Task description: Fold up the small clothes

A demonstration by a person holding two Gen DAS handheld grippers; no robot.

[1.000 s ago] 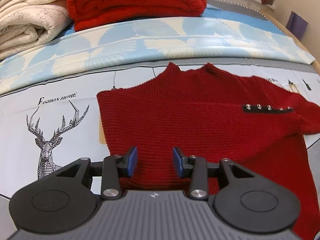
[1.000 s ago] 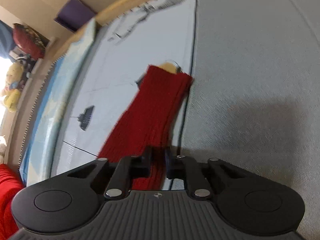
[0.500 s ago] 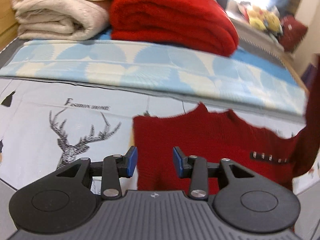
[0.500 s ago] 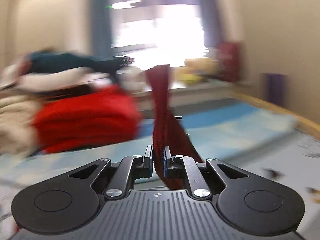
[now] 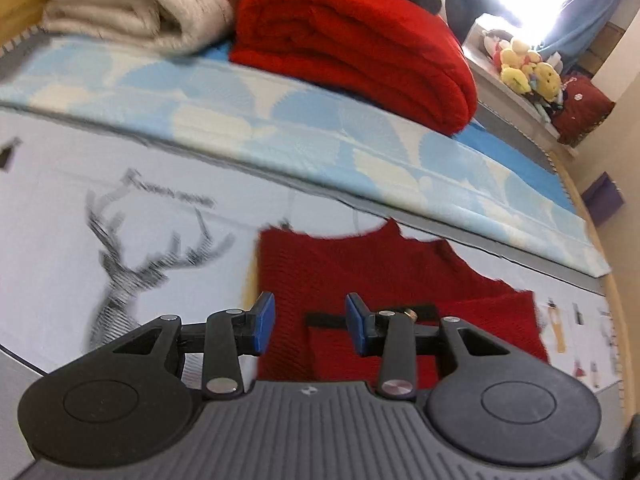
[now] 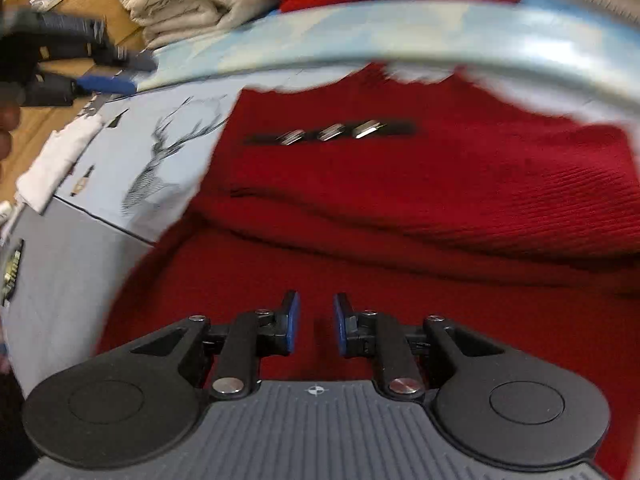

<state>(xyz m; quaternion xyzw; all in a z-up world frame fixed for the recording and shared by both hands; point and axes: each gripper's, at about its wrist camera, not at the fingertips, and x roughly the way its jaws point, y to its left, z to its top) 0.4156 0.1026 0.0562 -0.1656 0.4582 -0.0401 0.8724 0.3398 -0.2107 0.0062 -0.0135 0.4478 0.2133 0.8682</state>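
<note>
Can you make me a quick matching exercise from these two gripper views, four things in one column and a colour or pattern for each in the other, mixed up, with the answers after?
Things:
1. sweater lying flat under the grippers
2. folded blanket at the far left of the pile
3. plush toys by the window
4. sheet beneath the sweater

Colours or patterns:
A. yellow
B. pale with a black deer drawing
C. dark red knit with a black tab of metal studs
D. cream

Pairs: 1-C, 2-D, 3-A, 4-B
</note>
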